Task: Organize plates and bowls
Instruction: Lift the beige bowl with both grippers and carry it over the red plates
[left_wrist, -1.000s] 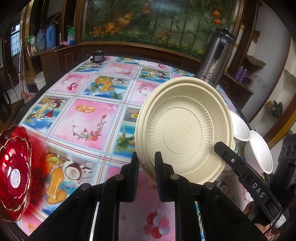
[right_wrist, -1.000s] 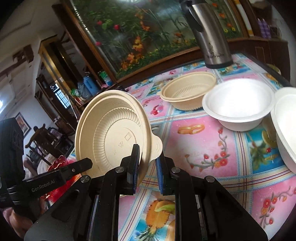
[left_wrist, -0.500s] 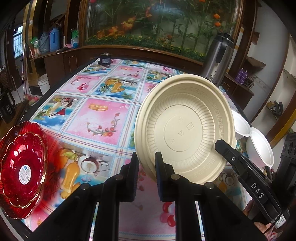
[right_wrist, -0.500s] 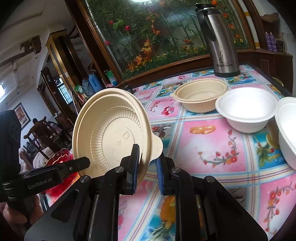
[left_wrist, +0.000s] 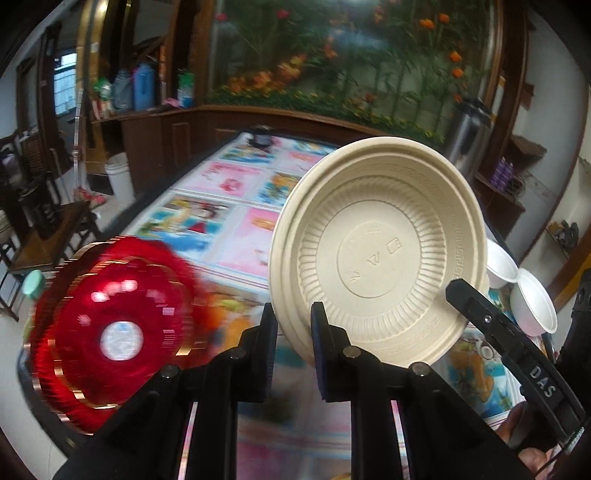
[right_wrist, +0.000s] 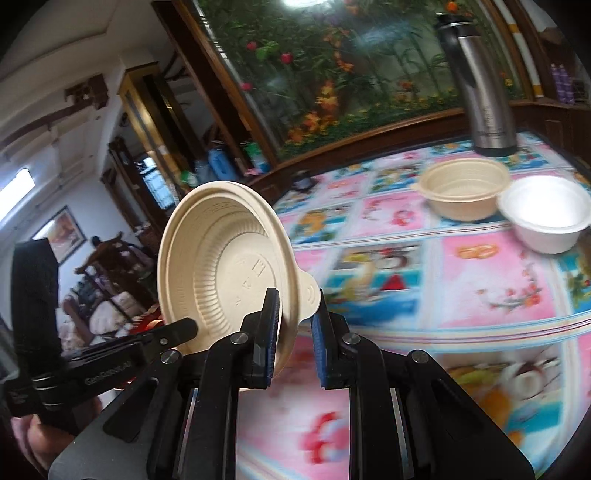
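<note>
Both grippers, left (left_wrist: 293, 325) and right (right_wrist: 295, 317), pinched one beige plate (left_wrist: 376, 251) by its rim, held upright above the tablecloth (right_wrist: 461, 277); red plates (left_wrist: 114, 332) lay at eight o'clock in the left view; a beige bowl (right_wrist: 461, 192) touched a white bowl (right_wrist: 546, 214) at two o'clock in the right view, a flask (right_wrist: 480, 81) behind.

We've got a beige ribbed plate (left_wrist: 376, 251) tipped up on edge, underside showing, off the worktop (right_wrist: 424, 280). Red scalloped plates (left_wrist: 114, 332) sit near left; a beige bowl (right_wrist: 461, 192) and white bowls (right_wrist: 546, 210) far right.
</note>
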